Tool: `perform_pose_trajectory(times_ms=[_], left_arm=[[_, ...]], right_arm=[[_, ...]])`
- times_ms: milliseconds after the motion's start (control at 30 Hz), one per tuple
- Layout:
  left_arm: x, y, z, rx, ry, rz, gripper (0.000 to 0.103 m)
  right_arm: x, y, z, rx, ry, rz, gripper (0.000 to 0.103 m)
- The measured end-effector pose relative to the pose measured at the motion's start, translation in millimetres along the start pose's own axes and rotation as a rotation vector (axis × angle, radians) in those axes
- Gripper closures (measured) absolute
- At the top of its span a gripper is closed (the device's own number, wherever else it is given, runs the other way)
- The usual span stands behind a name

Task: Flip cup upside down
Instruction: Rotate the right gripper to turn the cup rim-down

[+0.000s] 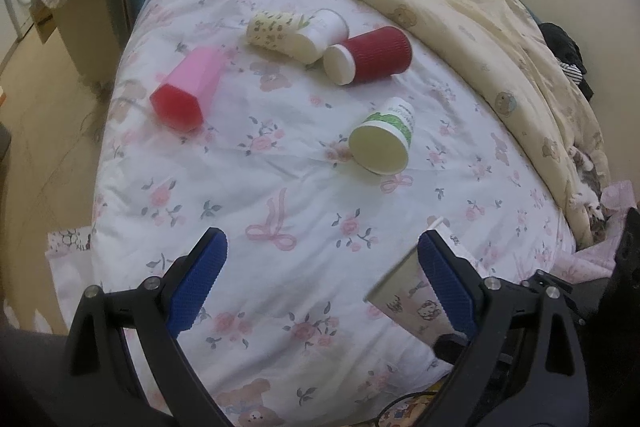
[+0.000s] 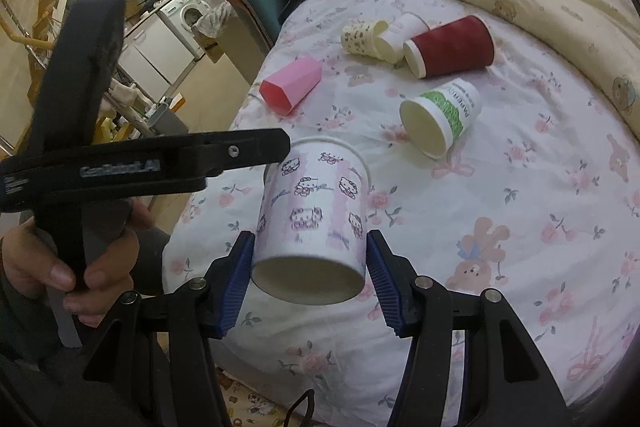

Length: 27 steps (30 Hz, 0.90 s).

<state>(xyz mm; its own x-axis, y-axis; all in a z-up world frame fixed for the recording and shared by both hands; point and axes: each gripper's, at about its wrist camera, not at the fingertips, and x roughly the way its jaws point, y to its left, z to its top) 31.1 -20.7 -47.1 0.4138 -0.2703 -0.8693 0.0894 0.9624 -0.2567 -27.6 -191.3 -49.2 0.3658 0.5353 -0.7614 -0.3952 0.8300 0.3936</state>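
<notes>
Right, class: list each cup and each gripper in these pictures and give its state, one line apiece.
Hello Kitty cup: held in the right gripper, base toward the camera, rim away.
Green-print cup: lying on its side, mouth open.
Red cup: lying on its side.
Pink cup: lying on its side.
Floral cup: lying on its side.
Left gripper: open, holding nothing.

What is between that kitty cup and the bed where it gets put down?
Nothing visible. The kitty cup sits between the right hand-held gripper pads, rim toward the floral bedsheet. The nearest other cup, the green-banded one, lies farther back.
</notes>
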Motion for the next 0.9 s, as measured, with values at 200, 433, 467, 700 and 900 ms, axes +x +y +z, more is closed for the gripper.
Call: perform_pose_trajectory(times_ms=[200, 433, 467, 700, 900], left_arm=[[2.4, 4.1, -0.7, -0.012, 0.011, 0.017, 0.008], [7.2, 4.0, -1.9, -0.013, 0.035, 0.021, 0.008], [8.1, 4.0, -2.3, -0.015, 0.039, 0.018, 0.009], [6.4, 8.5, -0.9, -0.029, 0.03, 0.046, 0.009], [-6.3, 30.5, 4.8, -0.085, -0.019, 0.119, 0.008]], right_arm=[[-12.3, 2.7, 1.3, -0.023, -0.053, -0.011, 0.045], [-24.7, 2.5, 5.0, -0.024, -0.111, -0.003, 0.045], [-26.1, 2.3, 5.4, -0.023, -0.119, -0.001, 0.045], [-25.0, 1.1, 5.2, -0.013, -0.111, -0.003, 0.045], [-24.6, -9.8, 8.6, 0.029, -0.1, -0.021, 0.045]])
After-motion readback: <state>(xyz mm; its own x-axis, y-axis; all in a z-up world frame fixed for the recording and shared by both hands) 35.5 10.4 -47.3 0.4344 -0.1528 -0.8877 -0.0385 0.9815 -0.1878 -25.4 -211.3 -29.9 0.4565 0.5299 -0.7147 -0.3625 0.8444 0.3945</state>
